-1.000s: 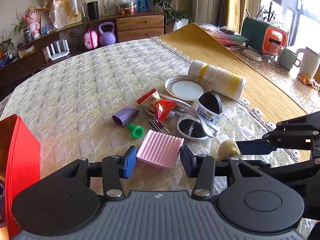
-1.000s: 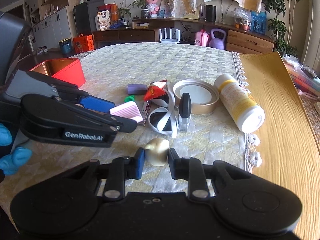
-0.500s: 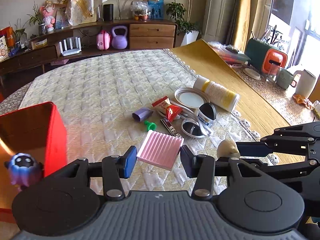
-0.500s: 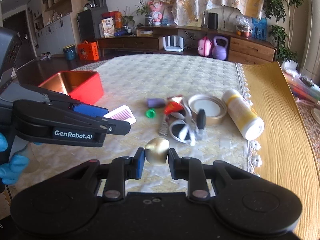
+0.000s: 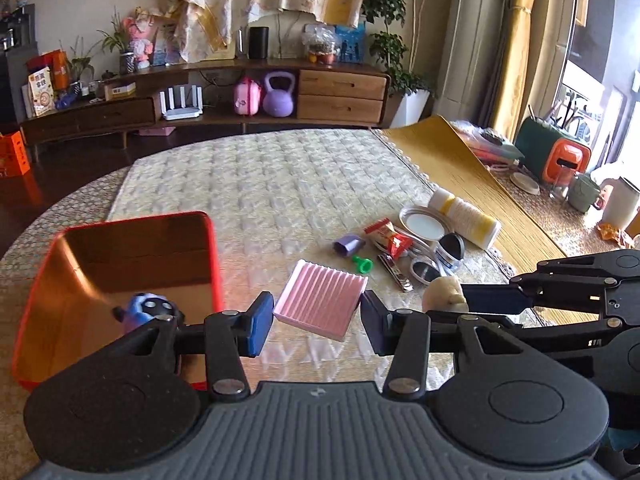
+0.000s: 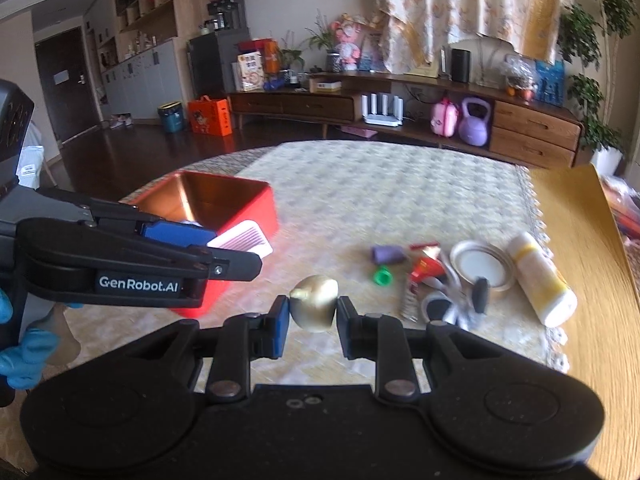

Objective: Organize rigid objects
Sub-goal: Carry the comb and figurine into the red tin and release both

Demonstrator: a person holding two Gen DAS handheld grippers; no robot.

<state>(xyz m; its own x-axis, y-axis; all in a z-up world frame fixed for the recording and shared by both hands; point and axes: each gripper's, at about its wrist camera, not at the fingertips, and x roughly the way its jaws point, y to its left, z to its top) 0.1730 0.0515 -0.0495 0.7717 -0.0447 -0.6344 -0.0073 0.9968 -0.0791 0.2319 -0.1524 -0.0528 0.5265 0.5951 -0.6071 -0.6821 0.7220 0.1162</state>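
While both loads hang in the air, the main risk is a drop short of the red box point(image 5: 120, 236): the left gripper point(image 5: 318, 322) pinches one pink ribbed tray point(image 5: 322, 300) by its edges, tilted, so it could pivot out between the pads, and the right gripper point(image 6: 312, 320) clamps one smooth, rounded gold ornament point(image 6: 314, 308) that could squirt free. I judge a second hazard in the two grippers crowding each other near the box's right wall, where a bump could knock either piece loose. One small blue figure point(image 5: 148, 310) already lies inside the box. Left on the counter point(image 5: 272, 184), at the right, I count one purple cap point(image 5: 349, 243), one green ring-shaped piece point(image 5: 363, 265), one red packet point(image 5: 390, 237), one nail clipper point(image 5: 394, 272), one round tin lid point(image 5: 420, 224), one white-and-yellow bottle point(image 5: 466, 218) lying on its side, and a tangle of black-and-white pieces point(image 5: 438, 258) too jumbled to number.
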